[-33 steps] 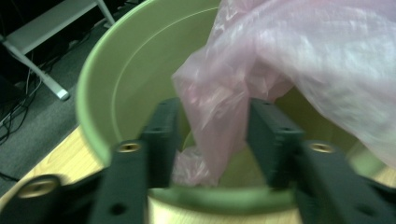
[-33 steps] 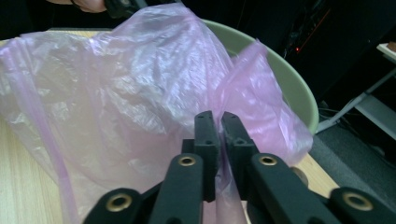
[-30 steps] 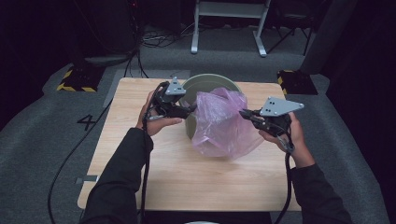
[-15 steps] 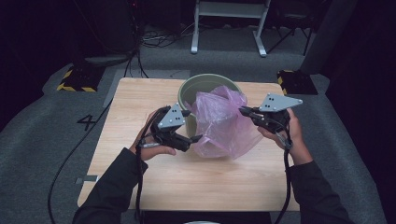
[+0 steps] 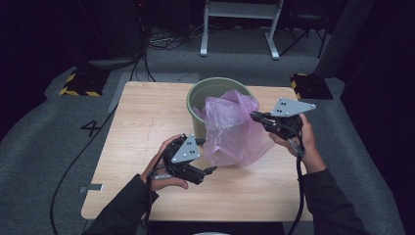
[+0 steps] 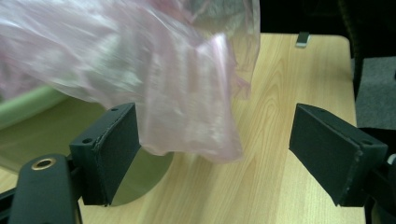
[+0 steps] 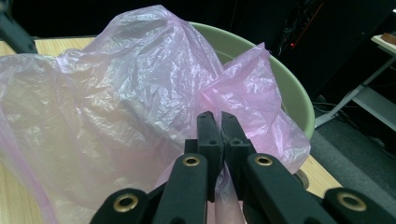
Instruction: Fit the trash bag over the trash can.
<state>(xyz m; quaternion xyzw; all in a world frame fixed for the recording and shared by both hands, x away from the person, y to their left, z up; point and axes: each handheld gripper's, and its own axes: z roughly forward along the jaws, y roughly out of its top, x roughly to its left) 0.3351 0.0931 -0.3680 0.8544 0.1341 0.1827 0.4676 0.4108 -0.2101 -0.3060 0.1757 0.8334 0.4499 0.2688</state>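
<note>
A pale green bin (image 5: 211,86) stands on the wooden table (image 5: 147,117), and a thin pink plastic bag (image 5: 230,129) drapes over its near right side. My right gripper (image 5: 254,116) is shut on the bag's upper edge; in the right gripper view the film (image 7: 116,102) is pinched between the jaws (image 7: 220,122) in front of the bin's rim (image 7: 292,95). My left gripper (image 5: 207,157) sits low by the bag's bottom corner. Its jaws have just been opening and stand wide apart (image 6: 215,128); the bag's hanging corner (image 6: 187,93) lies between them, and neither pad presses on it.
The table's edges lie close to the near and right sides of both hands. On the dark floor are two yellow-and-black striped blocks (image 5: 77,83) (image 5: 309,84), a white metal stand (image 5: 240,29), loose cables (image 5: 73,161) and a painted number (image 5: 93,128).
My left hand has come away from the bin's left rim, moving toward me and down to the bag's lower corner, with its jaws wider. The right hand has kept still.
</note>
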